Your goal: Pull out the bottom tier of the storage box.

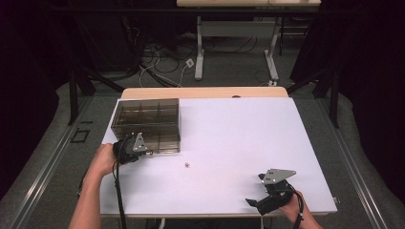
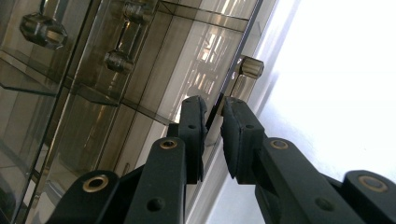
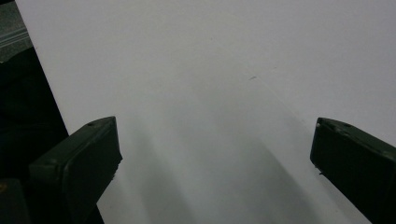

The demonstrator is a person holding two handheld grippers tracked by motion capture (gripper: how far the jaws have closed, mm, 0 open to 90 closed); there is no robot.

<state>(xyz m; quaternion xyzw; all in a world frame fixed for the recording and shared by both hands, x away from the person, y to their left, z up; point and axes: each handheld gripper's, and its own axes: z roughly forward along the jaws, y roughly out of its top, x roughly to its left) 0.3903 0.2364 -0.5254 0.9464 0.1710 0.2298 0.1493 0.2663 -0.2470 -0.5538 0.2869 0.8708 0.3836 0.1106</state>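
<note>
The left gripper was right up against the near face of the smoky plastic drawer box at the far left of the white table, its jaws pinched nearly together on a drawer handle, a thin tab with a round knob at its tip. The grip looked narrow, out near the edge, so my read was that the pull had to run straight toward the near side, level and slow, or the tab would slip free and the box would skid. The right gripper sat low at the near right, jaws wide apart over bare table. A tiny pale object lay just beside the box, too small to identify.
</note>
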